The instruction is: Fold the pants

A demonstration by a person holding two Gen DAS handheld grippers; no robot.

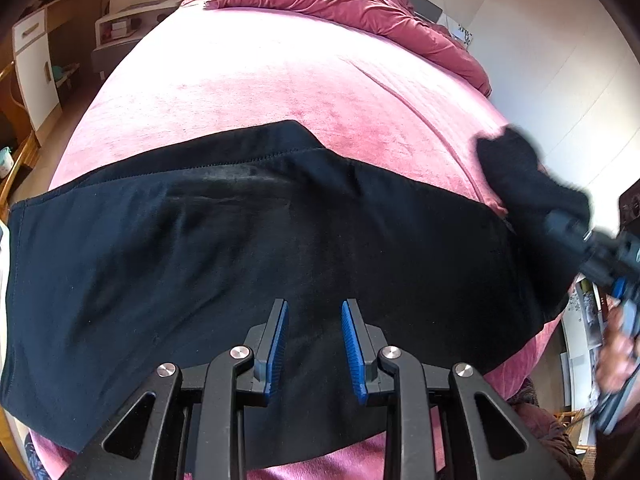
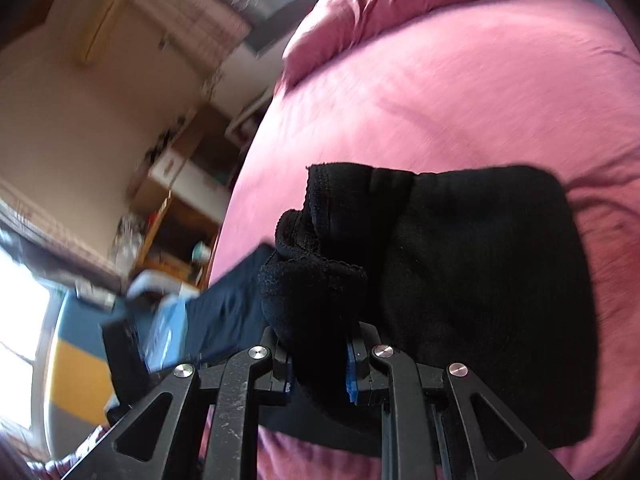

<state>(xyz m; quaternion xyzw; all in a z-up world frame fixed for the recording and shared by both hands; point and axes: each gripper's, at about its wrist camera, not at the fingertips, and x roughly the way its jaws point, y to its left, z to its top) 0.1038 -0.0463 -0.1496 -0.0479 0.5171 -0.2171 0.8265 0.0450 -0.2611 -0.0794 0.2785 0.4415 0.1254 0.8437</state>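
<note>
Black pants (image 1: pixel 248 248) spread flat on the pink bed (image 1: pixel 248 92), long axis running side to side across the near half of the bed, well short of the crumpled duvet (image 1: pixel 360 4) at its far end. Left gripper (image 1: pixel 314 344) hovering above the pants' near edge — blue pads parted, nothing between them. Right gripper (image 2: pixel 318 360) clamped on a bunched end of the pants — lifted off the bed, fabric heaped over its fingertips.
</note>
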